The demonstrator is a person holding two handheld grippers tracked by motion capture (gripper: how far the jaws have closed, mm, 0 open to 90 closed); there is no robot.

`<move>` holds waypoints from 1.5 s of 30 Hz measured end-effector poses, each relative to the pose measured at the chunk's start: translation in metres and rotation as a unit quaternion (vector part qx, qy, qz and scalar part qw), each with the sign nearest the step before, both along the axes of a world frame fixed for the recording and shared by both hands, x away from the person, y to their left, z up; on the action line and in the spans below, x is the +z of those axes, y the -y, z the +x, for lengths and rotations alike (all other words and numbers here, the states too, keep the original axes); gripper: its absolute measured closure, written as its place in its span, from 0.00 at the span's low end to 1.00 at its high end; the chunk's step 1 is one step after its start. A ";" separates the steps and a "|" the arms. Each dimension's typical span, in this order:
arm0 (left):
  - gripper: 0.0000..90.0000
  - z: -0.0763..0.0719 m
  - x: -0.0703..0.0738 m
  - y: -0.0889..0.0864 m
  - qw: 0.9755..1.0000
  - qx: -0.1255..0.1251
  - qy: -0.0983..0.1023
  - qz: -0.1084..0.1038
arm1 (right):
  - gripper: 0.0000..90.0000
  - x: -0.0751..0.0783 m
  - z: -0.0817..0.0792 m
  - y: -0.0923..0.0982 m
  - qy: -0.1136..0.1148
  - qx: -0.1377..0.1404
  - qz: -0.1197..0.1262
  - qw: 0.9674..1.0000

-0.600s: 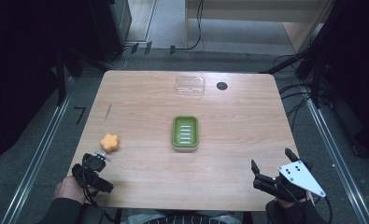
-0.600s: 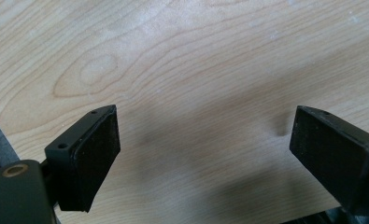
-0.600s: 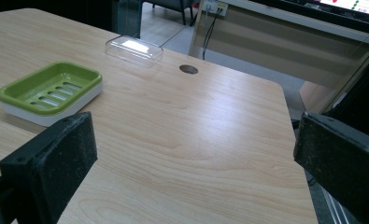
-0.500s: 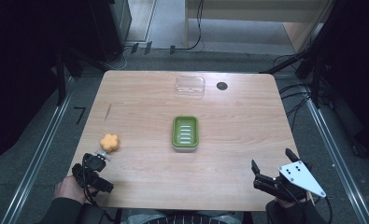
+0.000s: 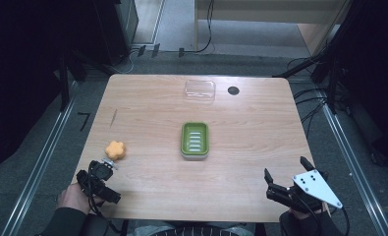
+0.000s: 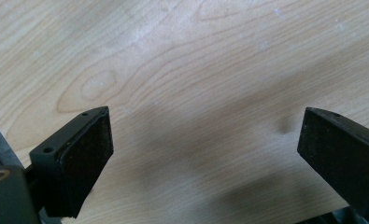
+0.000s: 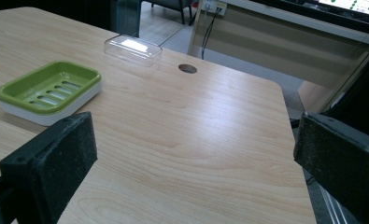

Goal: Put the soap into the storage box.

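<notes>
Left claw (image 5: 103,169) spread wide, empty, low over the pale wood-grain bench (image 5: 147,118); an orange flower-shaped piece (image 5: 116,149) just ahead. Right claw (image 5: 285,177) also released; slotted green soap dish (image 5: 195,140) ahead-left.

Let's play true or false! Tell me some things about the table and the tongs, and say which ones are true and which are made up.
1. The green soap dish sits near the middle of the table. True.
2. The orange flower-shaped thing is inside the soap dish. False: it lies on the table, near the left tongs.
3. The right tongs are open and hold nothing. True.
4. The clear lid covers the soap dish. False: it lies apart, near the table's far edge.
5. The left tongs are shut tight. False: their jaws stand wide apart over bare wood.
</notes>
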State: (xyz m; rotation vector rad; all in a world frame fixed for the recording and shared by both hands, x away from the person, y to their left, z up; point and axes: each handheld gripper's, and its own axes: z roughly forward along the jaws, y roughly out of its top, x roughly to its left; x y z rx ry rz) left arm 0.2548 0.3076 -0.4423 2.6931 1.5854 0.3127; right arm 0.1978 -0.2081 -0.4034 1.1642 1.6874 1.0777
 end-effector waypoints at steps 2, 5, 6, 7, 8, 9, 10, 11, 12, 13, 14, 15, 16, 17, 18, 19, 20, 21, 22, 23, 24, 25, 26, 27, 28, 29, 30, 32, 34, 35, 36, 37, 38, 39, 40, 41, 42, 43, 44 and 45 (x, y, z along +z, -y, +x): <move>0.02 0.001 0.002 0.000 1.000 -0.001 0.003 -0.009 | 0.00 0.000 0.000 0.000 0.000 0.000 0.000 1.000; 0.01 0.003 0.005 -0.001 1.000 -0.002 0.005 -0.018 | 0.00 0.000 -0.001 0.000 0.001 0.001 -0.001 1.000; 0.00 0.005 0.007 -0.002 1.000 -0.003 0.005 -0.022 | 0.00 0.000 -0.001 0.000 0.000 0.001 -0.001 1.000; 0.00 0.005 0.007 -0.002 1.000 -0.003 0.005 -0.022 | 0.00 0.000 -0.001 0.000 0.000 0.001 -0.001 1.000; 0.00 0.006 0.007 -0.002 1.000 0.001 0.007 -0.027 | 0.00 0.000 -0.001 0.000 0.000 0.001 -0.001 1.000; 0.00 0.009 0.009 -0.003 1.000 -0.001 0.007 -0.031 | 0.00 0.000 0.000 0.000 0.000 0.001 -0.001 1.000; 0.00 0.009 0.009 -0.003 1.000 -0.001 0.007 -0.031 | 0.00 0.000 0.000 0.000 0.000 0.001 -0.001 1.000; 0.00 0.012 0.010 -0.003 0.999 0.001 0.008 -0.034 | 0.00 0.000 0.000 -0.001 0.000 0.001 -0.002 1.000; 0.00 0.014 0.010 -0.004 0.999 0.000 0.008 -0.034 | 0.00 0.000 0.000 -0.001 0.000 0.001 -0.003 1.000; 0.00 0.018 0.013 -0.004 0.999 0.003 0.011 -0.039 | 0.00 0.000 0.000 -0.001 -0.001 0.002 -0.003 1.000; 0.00 0.020 0.013 -0.004 0.999 0.004 0.013 -0.039 | 0.00 0.000 0.000 -0.001 -0.001 0.002 -0.002 1.000; 0.00 0.020 0.013 -0.004 0.999 0.004 0.013 -0.039 | 0.00 0.000 0.000 -0.001 0.000 0.001 -0.003 1.000; 0.00 0.024 0.015 -0.004 0.999 0.003 0.012 -0.042 | 0.00 0.000 0.000 -0.001 -0.001 0.001 -0.002 1.000; 0.00 0.024 0.015 -0.004 0.999 0.003 0.012 -0.042 | 0.00 0.000 0.000 -0.001 -0.001 0.001 -0.003 1.000; 0.00 0.026 0.016 -0.004 0.999 0.002 0.013 -0.042 | 0.00 0.000 0.000 -0.001 -0.001 0.001 -0.002 1.000; 0.00 0.028 0.016 -0.004 0.999 0.002 0.013 -0.044 | 0.00 0.000 0.000 -0.001 -0.002 0.002 -0.002 1.000; 0.00 0.032 0.017 -0.005 0.999 0.000 0.013 -0.043 | 0.00 0.000 0.000 -0.001 -0.002 0.002 -0.002 1.000; 0.00 0.034 0.017 -0.005 0.999 0.002 0.014 -0.046 | 0.00 0.000 0.000 -0.001 -0.002 0.002 -0.002 1.000; 0.00 0.034 0.017 -0.005 0.999 0.002 0.014 -0.046 | 0.00 0.000 0.000 -0.001 -0.002 0.002 -0.002 1.000; 0.00 0.039 0.018 -0.006 0.999 0.002 0.013 -0.050 | 0.00 0.000 0.000 -0.001 -0.003 0.002 -0.003 1.000; 0.00 0.039 0.018 -0.006 0.999 0.002 0.013 -0.050 | 0.00 0.000 0.000 -0.001 -0.002 0.001 -0.002 1.000; 0.00 0.041 0.018 -0.006 0.999 0.005 0.015 -0.052 | 0.00 0.000 0.000 -0.001 -0.002 0.001 -0.002 1.000; 0.00 0.045 0.018 -0.006 0.998 0.006 0.016 -0.052 | 0.00 0.000 0.000 -0.001 -0.003 0.002 -0.001 1.000; 0.00 0.045 0.018 -0.006 0.998 0.006 0.016 -0.052 | 0.00 0.000 0.000 -0.001 -0.003 0.002 -0.001 1.000; 0.00 0.048 0.019 -0.007 0.998 0.004 0.017 -0.054 | 0.00 0.000 0.000 -0.001 -0.002 0.001 -0.002 1.000; 0.00 0.048 0.019 -0.007 0.998 0.004 0.017 -0.054 | 0.00 0.000 0.000 -0.001 -0.002 0.001 -0.002 1.000; 0.00 0.050 0.020 -0.007 0.998 0.006 0.021 -0.055 | 0.00 0.000 0.000 -0.001 -0.002 0.002 -0.003 1.000; 0.00 0.055 0.022 -0.008 0.998 0.008 0.022 -0.056 | 0.00 0.000 0.000 -0.001 -0.003 0.002 -0.001 1.000; 0.00 0.059 0.022 -0.009 0.998 0.010 0.021 -0.056 | 0.00 0.000 0.000 -0.001 -0.003 0.002 -0.001 1.000; 0.00 0.061 0.022 -0.009 0.998 0.011 0.023 -0.056 | 0.00 0.000 0.000 -0.001 -0.003 0.002 -0.001 1.000; 0.00 0.061 0.022 -0.009 0.998 0.011 0.023 -0.056 | 0.00 0.000 0.000 -0.001 -0.003 0.002 -0.001 1.000; 0.00 0.062 0.021 -0.010 0.998 0.010 0.022 -0.055 | 0.00 0.000 0.000 -0.001 -0.003 0.002 -0.001 1.000; 0.00 0.064 0.021 -0.010 0.998 0.012 0.020 -0.055 | 0.00 0.000 0.000 -0.001 -0.003 0.002 -0.001 1.000; 0.00 0.067 0.021 -0.011 0.998 0.011 0.021 -0.055 | 0.00 0.000 0.000 -0.001 -0.003 0.002 -0.001 1.000; 0.00 0.068 0.021 -0.011 0.998 0.013 0.021 -0.057 | 0.00 0.000 0.000 -0.001 -0.003 0.002 -0.001 1.000; 0.00 0.069 0.022 -0.011 0.998 0.015 0.023 -0.059 | 0.00 0.000 0.000 -0.001 -0.003 0.002 -0.001 1.000; 0.00 0.069 0.022 -0.011 0.998 0.015 0.023 -0.059 | 0.00 0.000 0.000 -0.001 -0.003 0.002 -0.002 1.000; 0.00 0.070 0.023 -0.011 0.998 0.015 0.027 -0.060 | 0.00 0.000 0.001 -0.001 -0.003 0.002 -0.002 1.000; 0.00 0.073 0.025 -0.012 0.997 0.017 0.028 -0.064 | 0.00 0.000 0.000 -0.001 -0.003 0.002 -0.002 1.000; 0.00 0.073 0.025 -0.012 0.997 0.017 0.028 -0.064 | 0.00 0.000 0.000 -0.001 -0.003 0.002 -0.002 1.000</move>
